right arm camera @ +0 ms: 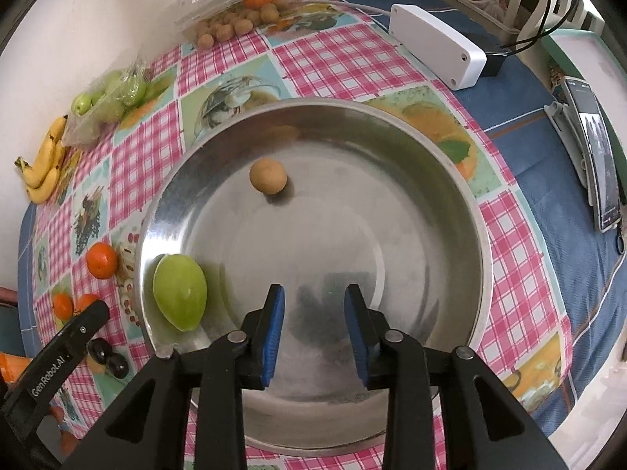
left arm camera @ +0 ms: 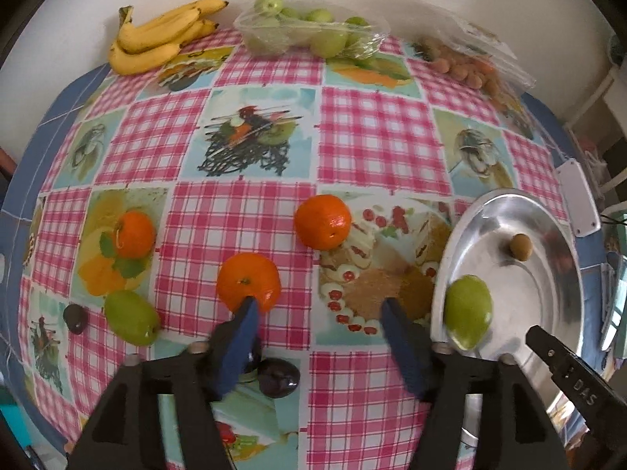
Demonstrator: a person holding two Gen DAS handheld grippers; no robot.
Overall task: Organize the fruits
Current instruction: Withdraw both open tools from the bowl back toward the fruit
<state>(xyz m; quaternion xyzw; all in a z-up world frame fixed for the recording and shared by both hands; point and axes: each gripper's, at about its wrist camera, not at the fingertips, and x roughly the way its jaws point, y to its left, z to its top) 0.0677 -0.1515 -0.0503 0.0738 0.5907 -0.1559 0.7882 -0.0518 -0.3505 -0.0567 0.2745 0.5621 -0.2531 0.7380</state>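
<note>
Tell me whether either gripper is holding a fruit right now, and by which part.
Nothing is held. The left gripper is open above the tablecloth near an orange; the right gripper is open over the metal bowl.

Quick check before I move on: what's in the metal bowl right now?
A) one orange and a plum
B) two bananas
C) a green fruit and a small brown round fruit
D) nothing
C: the bowl holds a green fruit near its left rim and a small brown fruit further in; the oranges are out on the cloth.

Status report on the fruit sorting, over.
Left gripper open, empty, near an orange. Right gripper open over bowl. Bowl holds green fruit and small brown fruit.
</note>
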